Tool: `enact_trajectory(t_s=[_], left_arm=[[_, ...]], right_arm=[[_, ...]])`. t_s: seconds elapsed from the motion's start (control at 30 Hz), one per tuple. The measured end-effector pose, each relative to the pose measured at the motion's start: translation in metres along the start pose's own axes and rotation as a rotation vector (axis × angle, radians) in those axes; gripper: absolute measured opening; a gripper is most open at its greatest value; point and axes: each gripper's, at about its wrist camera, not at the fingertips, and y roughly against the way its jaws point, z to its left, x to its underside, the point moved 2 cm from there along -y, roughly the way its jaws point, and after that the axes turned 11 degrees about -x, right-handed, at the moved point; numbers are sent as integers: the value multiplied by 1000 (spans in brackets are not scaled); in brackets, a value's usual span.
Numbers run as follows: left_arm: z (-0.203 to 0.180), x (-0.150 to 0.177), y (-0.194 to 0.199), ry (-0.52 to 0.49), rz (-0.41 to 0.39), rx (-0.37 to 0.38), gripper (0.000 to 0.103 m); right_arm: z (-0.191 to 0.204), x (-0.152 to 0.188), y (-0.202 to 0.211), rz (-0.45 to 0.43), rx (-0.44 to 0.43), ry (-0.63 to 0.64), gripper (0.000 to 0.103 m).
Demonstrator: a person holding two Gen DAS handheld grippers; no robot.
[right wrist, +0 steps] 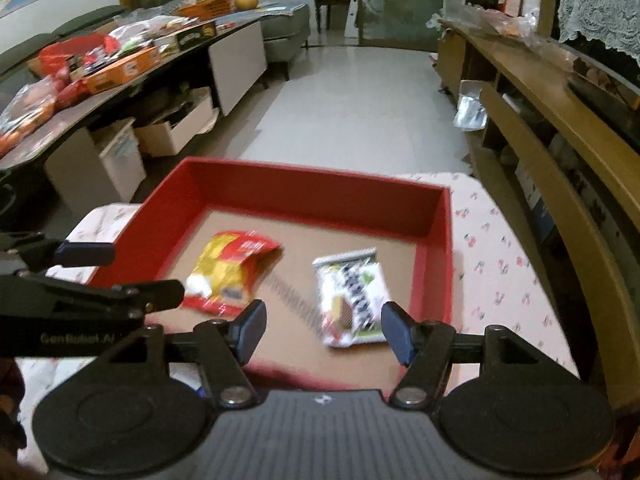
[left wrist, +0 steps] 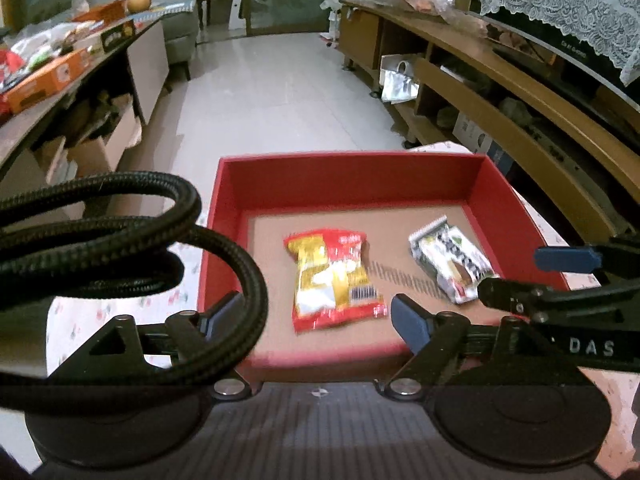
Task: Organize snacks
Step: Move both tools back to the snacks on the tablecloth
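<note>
Floral cloth [right wrist: 496,264] — red tray [right wrist: 316,192] — tiled floor [right wrist: 360,112]

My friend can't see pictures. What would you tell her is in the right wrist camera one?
A red tray on a flowery cloth holds two snack packets lying flat: a red and yellow packet and a white packet. The right claw hangs open above the white one, holding nothing.

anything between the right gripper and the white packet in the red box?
Nothing visible. Right gripper is open just above the white packet, which lies flat on the box floor, apart from the red packet.
</note>
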Motion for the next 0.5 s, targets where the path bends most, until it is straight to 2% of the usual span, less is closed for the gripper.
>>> enact_trajectory(t_s=[0.27,0.5], left_arm=[[19,36,23,25,46,3,86],[50,73,39,129,120,10,87]], right_arm=[[37,48,21,75,-73,8,81],[70,89,13,175,-108,61,81]])
